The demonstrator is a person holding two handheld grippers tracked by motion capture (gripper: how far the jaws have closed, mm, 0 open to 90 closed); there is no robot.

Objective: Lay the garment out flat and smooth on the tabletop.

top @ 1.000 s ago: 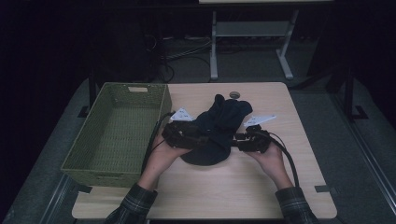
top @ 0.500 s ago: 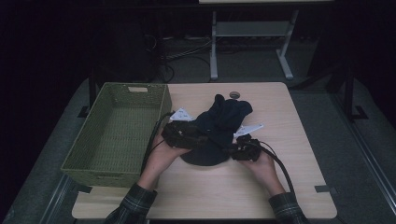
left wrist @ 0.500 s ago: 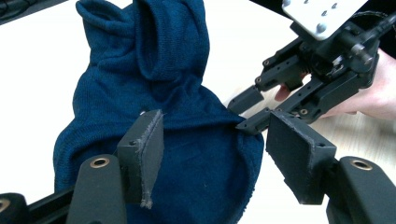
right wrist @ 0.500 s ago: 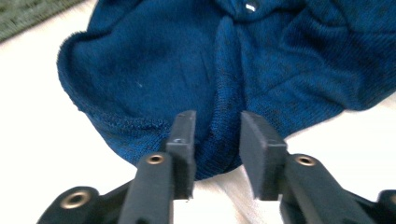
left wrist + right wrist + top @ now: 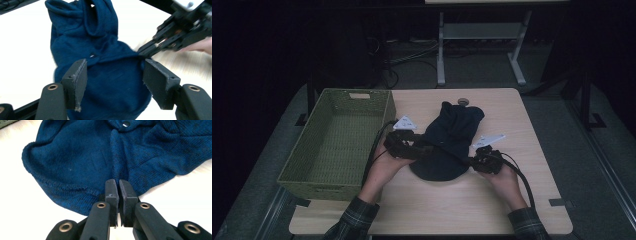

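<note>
Pinching the near hem of the dark blue knit garment [image 5: 100, 157], the right gripper [image 5: 119, 185] has just closed its jaws while the left gripper [image 5: 115, 75] straddles the cloth with jaws spread, so the garment remains on the worktop [image 5: 522, 130], the green basket [image 5: 337, 145] beside it unfilled.

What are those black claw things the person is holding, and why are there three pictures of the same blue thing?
Those are hand-held grippers, tongs with two black jaws each. One picture comes from a camera above the table. The other two come from small cameras riding on each gripper, looking along its jaws.

On the wooden table lies a dark blue knitted garment, with a green woven basket beside it.

The left gripper is open, its jaws spread over the cloth, not squeezing it. The right gripper has just been closing; its jaws are now together at the garment's edge. It probably pinches a bit of cloth, but that spot is hidden, so I cannot be sure.
</note>
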